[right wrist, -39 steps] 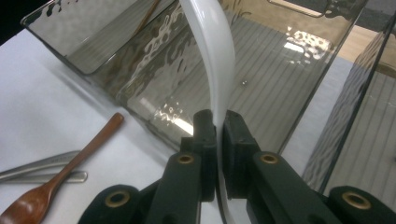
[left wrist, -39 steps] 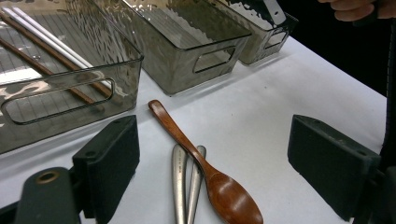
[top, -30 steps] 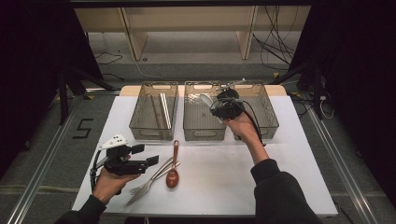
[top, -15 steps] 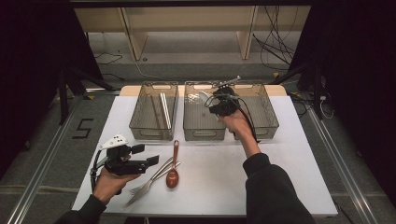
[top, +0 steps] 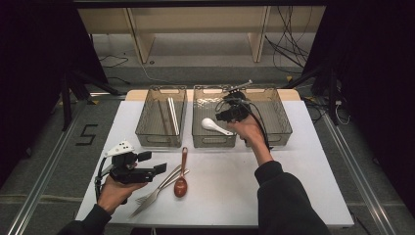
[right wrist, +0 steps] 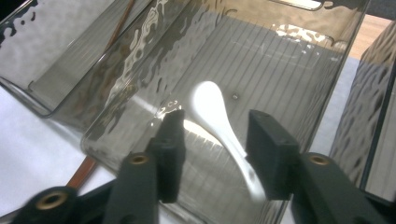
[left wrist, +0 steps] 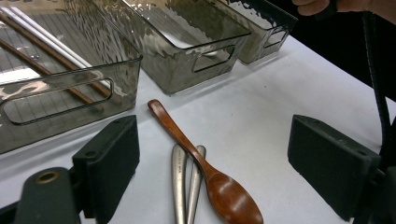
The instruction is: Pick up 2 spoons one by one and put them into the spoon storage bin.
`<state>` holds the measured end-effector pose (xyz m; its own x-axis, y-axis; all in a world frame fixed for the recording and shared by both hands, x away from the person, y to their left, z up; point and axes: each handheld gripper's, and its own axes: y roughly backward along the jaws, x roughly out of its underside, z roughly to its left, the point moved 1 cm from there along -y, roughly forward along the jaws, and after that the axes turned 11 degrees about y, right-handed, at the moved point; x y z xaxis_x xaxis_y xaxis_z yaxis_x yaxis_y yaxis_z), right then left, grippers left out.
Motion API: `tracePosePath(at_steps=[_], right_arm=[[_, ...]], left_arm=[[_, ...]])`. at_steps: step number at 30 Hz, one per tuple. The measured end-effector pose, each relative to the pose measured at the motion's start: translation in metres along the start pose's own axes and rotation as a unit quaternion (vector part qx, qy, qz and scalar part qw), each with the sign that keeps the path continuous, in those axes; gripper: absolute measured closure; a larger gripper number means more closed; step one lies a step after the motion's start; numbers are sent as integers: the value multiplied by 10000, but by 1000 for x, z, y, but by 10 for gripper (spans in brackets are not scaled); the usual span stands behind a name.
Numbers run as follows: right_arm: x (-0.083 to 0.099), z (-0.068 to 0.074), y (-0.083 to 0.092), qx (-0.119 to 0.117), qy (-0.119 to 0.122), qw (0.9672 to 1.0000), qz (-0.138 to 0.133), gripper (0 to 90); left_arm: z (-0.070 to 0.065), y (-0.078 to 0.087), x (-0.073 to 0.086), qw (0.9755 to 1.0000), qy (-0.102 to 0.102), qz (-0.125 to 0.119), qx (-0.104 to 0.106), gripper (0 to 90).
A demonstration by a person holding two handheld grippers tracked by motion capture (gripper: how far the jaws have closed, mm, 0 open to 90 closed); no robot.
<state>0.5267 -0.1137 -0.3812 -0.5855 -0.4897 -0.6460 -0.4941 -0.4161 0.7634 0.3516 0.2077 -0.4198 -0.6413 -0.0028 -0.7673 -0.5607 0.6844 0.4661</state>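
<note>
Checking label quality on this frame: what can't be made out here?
- Fork tines: left gripper view, cut off by the bottom edge; tiny in high view.
- White spoon handle end: right gripper view, behind the right gripper jaw, so contact with it is unclear.
- Right bin contents: high view, hidden by the hand and glare.
- Chopsticks: count unclear through the rippled left bin wall.

**Lighting and picture quality**

Light falls from above onto the white table (top: 293,181), which reads bright and even; the surrounding room is near black. Shadows under the hands are short and soft. Glare ripples across the smoked walls of the middle bin (right wrist: 140,107) in the right gripper view, and the white spoon (right wrist: 215,116) inside is blown out and soft-edged. Near jaws are blurred in both gripper views. The high view is slightly grainy.
</note>
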Motion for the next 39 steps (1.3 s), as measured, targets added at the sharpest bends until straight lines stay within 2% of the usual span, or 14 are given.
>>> tracePosePath(at_steps=[9,21,27,33,39], right_arm=[[14,9,26,-166,194,9995,-163,433],[48,26,56,-326,408,9975,-471,367],[67,29,66,-327,440,9972,-516,353],[89,27,78,-298,338,9967,-671,350],[108,29,87,-328,336,9968,-646,348]], left_arm=[[0,-3,0,10000,47,60,-45,162],[-1,-7,1,9997,74,217,-85,162],[-3,-13,0,9994,135,313,-93,162],[-5,-22,-2,9987,162,462,-127,162],[-5,-34,-7,9976,201,615,-229,164]])
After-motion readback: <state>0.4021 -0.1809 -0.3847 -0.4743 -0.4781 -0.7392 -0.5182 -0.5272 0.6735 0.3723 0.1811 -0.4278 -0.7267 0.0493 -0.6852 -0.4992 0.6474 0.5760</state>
